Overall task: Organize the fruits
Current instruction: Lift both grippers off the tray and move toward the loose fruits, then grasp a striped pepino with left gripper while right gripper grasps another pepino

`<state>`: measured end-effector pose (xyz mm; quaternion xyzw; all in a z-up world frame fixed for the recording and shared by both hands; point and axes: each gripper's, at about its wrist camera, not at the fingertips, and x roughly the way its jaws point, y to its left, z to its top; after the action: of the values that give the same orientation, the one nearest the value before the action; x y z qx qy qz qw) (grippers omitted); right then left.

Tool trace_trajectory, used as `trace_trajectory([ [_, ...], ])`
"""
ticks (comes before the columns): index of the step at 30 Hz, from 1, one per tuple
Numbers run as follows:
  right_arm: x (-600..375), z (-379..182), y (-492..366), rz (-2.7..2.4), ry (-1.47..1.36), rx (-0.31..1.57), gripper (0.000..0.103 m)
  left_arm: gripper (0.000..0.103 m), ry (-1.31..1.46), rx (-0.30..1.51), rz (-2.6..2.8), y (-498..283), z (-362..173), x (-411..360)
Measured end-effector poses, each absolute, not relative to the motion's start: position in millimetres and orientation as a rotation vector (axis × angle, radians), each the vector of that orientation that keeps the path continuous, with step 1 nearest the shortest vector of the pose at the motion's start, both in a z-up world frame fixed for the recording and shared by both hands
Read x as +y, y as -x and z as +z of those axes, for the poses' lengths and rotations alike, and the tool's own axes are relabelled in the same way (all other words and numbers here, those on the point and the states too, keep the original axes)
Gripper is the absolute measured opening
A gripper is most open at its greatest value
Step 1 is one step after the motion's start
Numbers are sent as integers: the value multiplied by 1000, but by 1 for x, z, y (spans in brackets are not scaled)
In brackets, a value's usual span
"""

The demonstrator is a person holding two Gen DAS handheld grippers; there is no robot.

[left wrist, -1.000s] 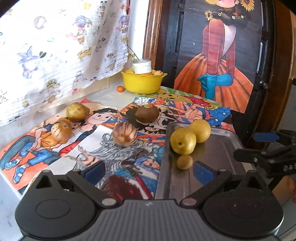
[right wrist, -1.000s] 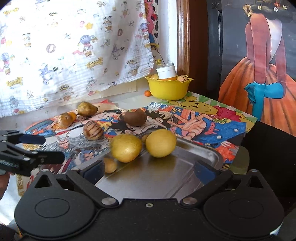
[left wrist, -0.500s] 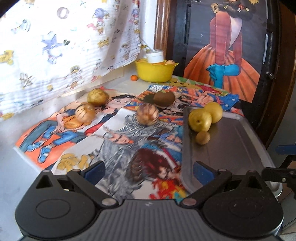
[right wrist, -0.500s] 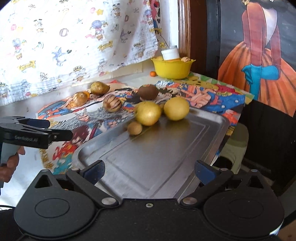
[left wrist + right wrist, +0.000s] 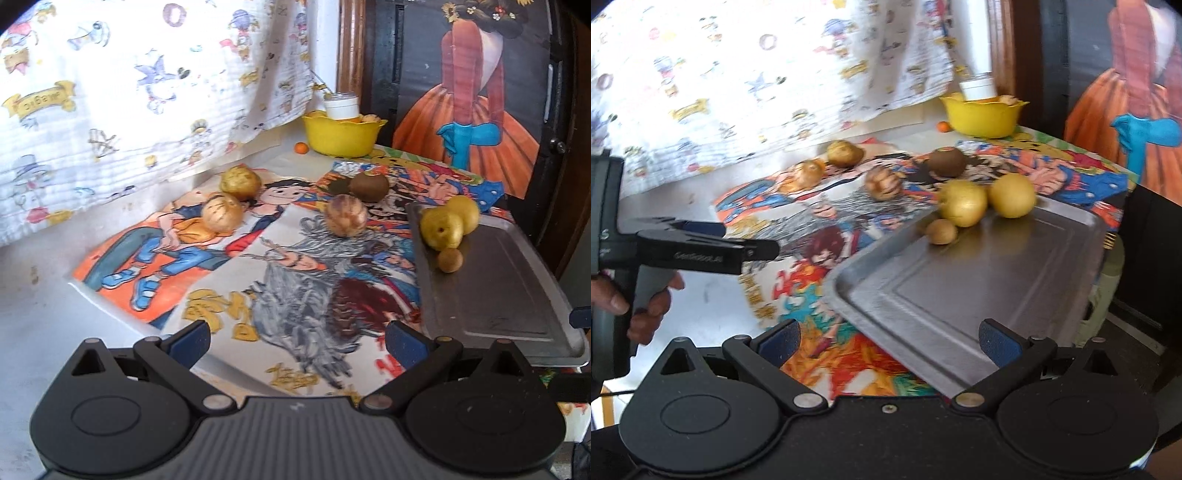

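Both hand-held grippers released, empty: left (image 5: 297, 341), right (image 5: 888, 341). Striped fruit (image 5: 346, 215) ahead of left: round, firm, smooth, may roll; grip across its widest middle.

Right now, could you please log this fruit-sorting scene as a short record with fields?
tray: metal tray at the table's right edge
fruit on tray: two yellow fruits, touching, and one small brown fruit, all at the far end
fruit off tray: four brownish fruits on the cartoon mat
bowl: yellow bowl at the back
left gripper: jaws open, empty
right gripper: jaws open, empty
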<state>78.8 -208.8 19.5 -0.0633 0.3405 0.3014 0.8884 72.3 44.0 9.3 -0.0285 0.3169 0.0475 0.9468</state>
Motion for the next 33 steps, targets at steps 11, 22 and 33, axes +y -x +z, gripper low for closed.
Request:
trace_trajectory([
  [11,-175,29,-94,697,190,690,102,103,53,632,159,-79,15,72],
  [22,-141,47,-127,745,272,595,102,103,42,608,209,-102,23,98],
  [33,-116,67,-172,743,239,539,102,103,-24,569,248,-137,30,108],
])
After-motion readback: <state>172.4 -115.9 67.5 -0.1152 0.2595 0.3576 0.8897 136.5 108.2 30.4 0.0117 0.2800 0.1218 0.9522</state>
